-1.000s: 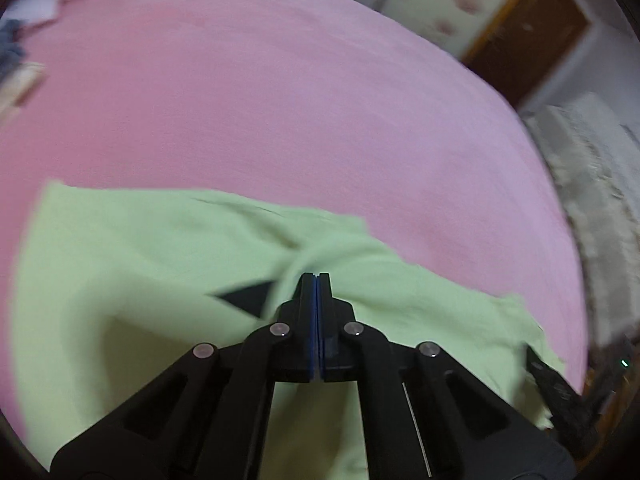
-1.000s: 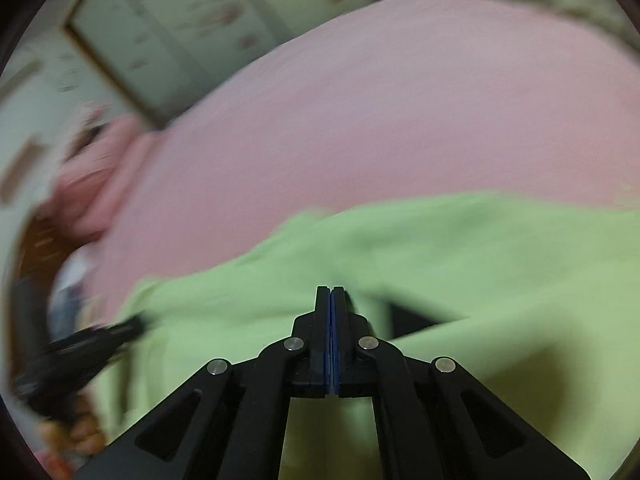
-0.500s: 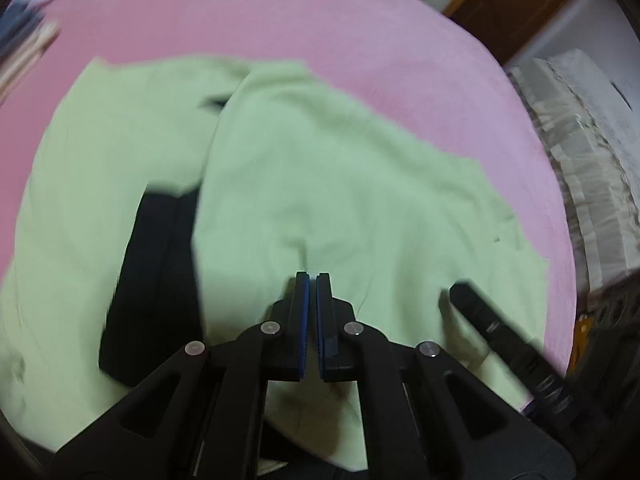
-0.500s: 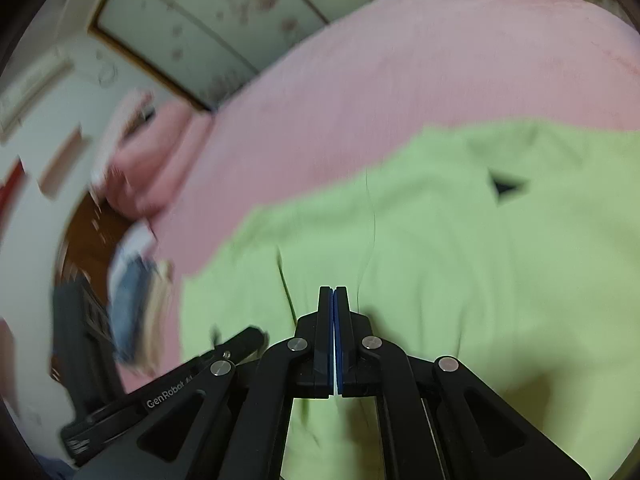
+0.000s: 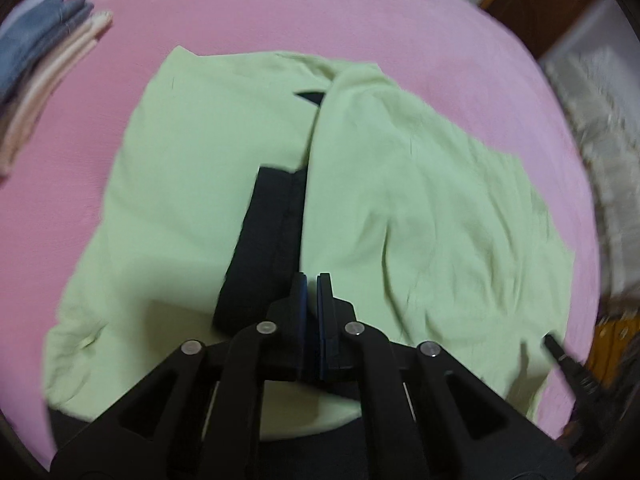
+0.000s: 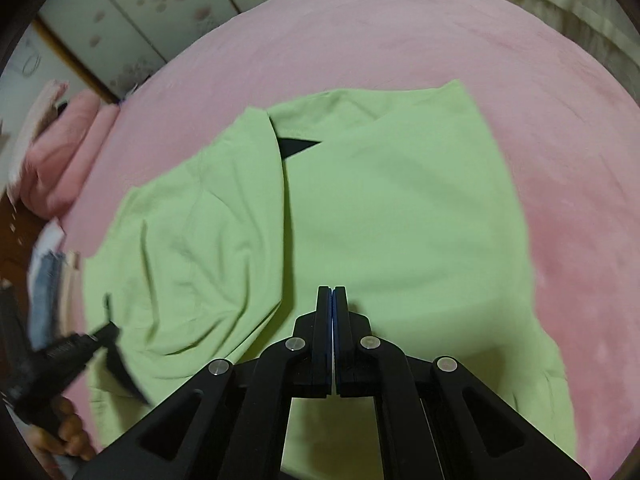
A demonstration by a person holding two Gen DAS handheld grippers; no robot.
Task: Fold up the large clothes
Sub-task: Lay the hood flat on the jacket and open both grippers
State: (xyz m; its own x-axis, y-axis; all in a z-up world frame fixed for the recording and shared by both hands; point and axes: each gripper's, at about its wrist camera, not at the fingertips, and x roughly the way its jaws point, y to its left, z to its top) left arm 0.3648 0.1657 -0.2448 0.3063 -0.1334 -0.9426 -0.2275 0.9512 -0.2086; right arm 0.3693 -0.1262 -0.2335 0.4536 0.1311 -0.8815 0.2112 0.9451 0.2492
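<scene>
A large light-green garment (image 5: pixel 400 200) lies spread on the pink bed cover (image 5: pixel 280 12). Its two sides are folded in toward the middle, and a black strip (image 5: pixel 264 240) shows along the seam between them. My left gripper (image 5: pixel 312 280) hovers shut over the near end of that strip with nothing between its fingers. The right wrist view shows the same garment (image 6: pixel 400 208) with a small black triangle (image 6: pixel 294 146) at the neck. My right gripper (image 6: pixel 332 292) is shut and empty above the garment's near part. The left gripper (image 6: pixel 100 336) appears blurred at that view's left edge, held by a hand (image 6: pixel 68 428).
A stack of folded clothes (image 5: pixel 44 64) sits at the bed's far left. Pink pillows (image 6: pixel 64 152) lie at the head of the bed before floral wardrobe doors (image 6: pixel 120 12). A cream patterned cover (image 5: pixel 592 120) and a wooden door (image 5: pixel 552 4) stand beyond the bed's right side.
Both grippers have drawn back toward the garment's near edge, so much more of it shows. The folded-in sides and the black strip have come into view. Both stay shut.
</scene>
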